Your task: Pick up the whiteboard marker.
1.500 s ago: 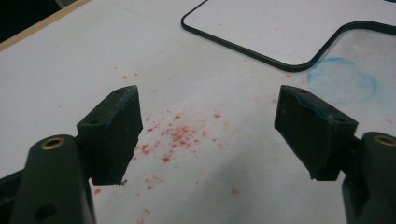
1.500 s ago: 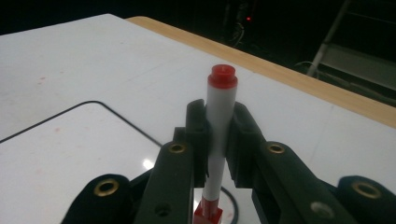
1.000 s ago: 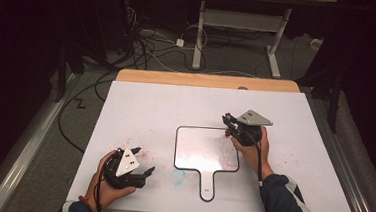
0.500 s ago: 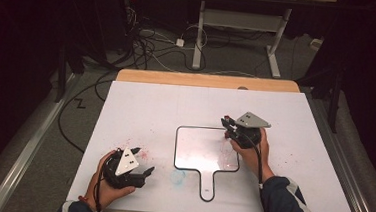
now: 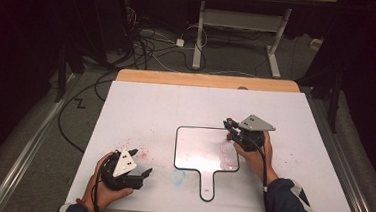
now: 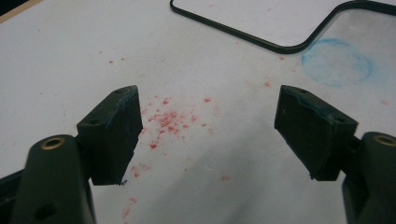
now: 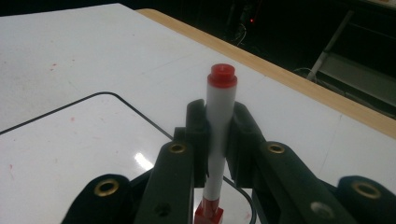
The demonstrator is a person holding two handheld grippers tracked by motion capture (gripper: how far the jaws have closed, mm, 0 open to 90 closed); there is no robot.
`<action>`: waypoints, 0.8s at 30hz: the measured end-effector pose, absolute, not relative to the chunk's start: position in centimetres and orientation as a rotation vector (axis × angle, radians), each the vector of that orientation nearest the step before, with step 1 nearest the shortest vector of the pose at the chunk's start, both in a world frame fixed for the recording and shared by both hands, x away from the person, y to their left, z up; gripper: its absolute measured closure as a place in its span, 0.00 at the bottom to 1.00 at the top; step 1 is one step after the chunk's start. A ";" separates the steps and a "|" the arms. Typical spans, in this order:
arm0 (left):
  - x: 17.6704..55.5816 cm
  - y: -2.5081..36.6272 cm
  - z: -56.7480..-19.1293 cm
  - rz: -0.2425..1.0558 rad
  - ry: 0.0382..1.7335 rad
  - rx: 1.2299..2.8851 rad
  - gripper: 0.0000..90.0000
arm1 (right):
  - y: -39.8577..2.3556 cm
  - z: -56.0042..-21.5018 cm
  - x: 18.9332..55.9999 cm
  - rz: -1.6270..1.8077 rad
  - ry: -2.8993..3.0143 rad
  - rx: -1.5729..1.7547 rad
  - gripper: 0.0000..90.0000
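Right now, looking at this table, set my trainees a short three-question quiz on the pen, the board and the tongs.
1. True or false: the left tongs stand open with nothing between them.
2. What do the right tongs grip? A) a cloth B) a red-capped marker C) a cup
3. What colour is the round smudge on the table beside the small whiteboard?

Key: 1 true; 2 B; 3 blue.

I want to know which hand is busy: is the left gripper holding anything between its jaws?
No, the left gripper stands wide open over red specks, nothing between its jaws.
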State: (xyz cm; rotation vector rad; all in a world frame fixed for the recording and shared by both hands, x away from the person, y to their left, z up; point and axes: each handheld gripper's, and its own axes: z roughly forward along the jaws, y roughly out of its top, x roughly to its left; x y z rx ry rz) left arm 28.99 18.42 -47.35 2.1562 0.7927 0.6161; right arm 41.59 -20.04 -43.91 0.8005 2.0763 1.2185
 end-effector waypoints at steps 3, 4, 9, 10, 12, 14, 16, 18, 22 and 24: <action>28.9 18.5 -47.4 0.616 0.796 2.155 0.25 | -20.0 -44.0 41.4 1.265 2.092 0.805 0.90; 28.9 18.6 -47.4 0.616 0.797 2.155 0.25 | -19.8 -43.9 41.1 1.289 2.115 0.790 0.91; 28.8 18.7 -47.4 0.614 0.795 2.156 0.25 | -19.6 -44.0 40.7 1.320 2.134 0.780 0.90; 28.7 18.7 -47.4 0.614 0.794 2.155 0.25 | -19.5 -44.0 40.6 1.315 2.132 0.772 0.91; 28.7 18.7 -47.3 0.616 0.795 2.155 0.25 | -19.7 -44.0 40.8 1.300 2.122 0.769 0.90; 28.7 18.7 -47.3 0.614 0.795 2.157 0.25 | -19.9 -44.0 40.9 1.299 2.114 0.777 0.90; 28.7 18.6 -47.3 0.614 0.791 2.159 0.25 | -20.4 -44.0 41.1 1.285 2.095 0.790 0.91; 28.7 18.6 -47.4 0.610 0.791 2.161 0.25 | -20.8 -44.1 41.4 1.300 2.084 0.822 0.90; 28.7 18.6 -47.4 0.603 0.790 2.163 0.25 | -21.0 -44.0 41.4 1.284 2.076 0.825 0.91; 28.7 18.5 -47.4 0.606 0.788 2.165 0.25 | -20.9 -44.0 41.3 1.305 2.085 0.831 0.91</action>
